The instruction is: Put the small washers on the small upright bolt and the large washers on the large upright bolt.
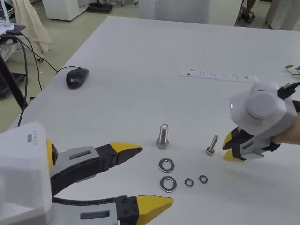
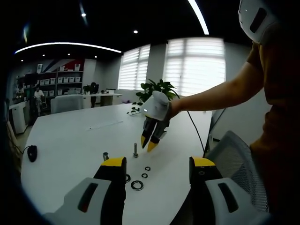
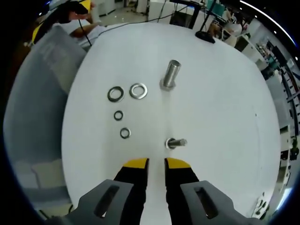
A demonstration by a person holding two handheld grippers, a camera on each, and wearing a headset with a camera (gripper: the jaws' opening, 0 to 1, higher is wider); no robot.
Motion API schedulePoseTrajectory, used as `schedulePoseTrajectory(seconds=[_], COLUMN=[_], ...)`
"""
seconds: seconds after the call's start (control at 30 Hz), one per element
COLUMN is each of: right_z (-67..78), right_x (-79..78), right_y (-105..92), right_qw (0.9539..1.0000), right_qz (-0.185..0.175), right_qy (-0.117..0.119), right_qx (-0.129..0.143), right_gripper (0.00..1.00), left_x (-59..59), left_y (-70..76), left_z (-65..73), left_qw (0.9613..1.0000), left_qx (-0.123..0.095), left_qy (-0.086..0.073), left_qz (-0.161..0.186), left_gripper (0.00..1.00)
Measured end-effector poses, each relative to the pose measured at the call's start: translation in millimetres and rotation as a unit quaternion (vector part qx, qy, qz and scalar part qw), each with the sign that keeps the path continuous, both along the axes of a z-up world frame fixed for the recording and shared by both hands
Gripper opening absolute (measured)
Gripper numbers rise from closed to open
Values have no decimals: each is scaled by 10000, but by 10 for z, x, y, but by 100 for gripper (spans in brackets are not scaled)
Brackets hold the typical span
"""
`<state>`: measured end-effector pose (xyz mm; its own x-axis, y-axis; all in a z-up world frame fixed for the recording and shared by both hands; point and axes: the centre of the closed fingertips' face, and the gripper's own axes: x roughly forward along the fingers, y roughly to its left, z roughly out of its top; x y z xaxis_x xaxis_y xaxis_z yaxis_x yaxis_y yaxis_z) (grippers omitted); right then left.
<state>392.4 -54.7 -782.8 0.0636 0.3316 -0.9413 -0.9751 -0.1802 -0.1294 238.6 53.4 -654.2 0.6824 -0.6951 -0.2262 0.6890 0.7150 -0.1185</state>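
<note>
A white table [image 1: 140, 70] carries everything. The left gripper [image 1: 157, 175] hovers on the person's side of the large bolt [image 1: 162, 136], fingers spread wide and empty. The right gripper [image 1: 228, 149] sits to the right of that bolt, its fingers nearly together with a thin gap, pinching nothing. The small bolt [image 1: 212, 145] stands between the large bolt and the right gripper. Two large washers [image 1: 166, 165] lie flat just in front of the large bolt, with two small washers [image 1: 189, 182] to their right.
</note>
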Motion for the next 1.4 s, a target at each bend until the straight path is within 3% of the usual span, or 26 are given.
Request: schedulePoseTrajectory(seconds=[0.27, 0.5, 0.7, 1.0, 1.4], right_z=[15, -72, -159, -274, -383], right_x=[-296, -533, -639, -622, -494], right_y=[11, 70, 147, 250, 350], right_qw=[9998, 9994, 9990, 9991, 9986], right_qz=[166, 265, 322, 308, 345], right_qy=[107, 236, 305, 297, 366], right_qx=[-14, -15, -24, -38, -165], right_gripper=[15, 17, 19, 22, 24], left_x=[-74, -157, -234, -280, -264], left_y=[-44, -44, -51, -9, 37], left_z=[108, 180, 202, 187, 118], left_qw=[9998, 9996, 9994, 9994, 9997], left_qx=[60, 86, 98, 94, 144], left_qy=[-165, -286, -329, -324, -182], left_qz=[-43, -3, 28, 60, 111], left_gripper=[53, 54, 54, 54, 54])
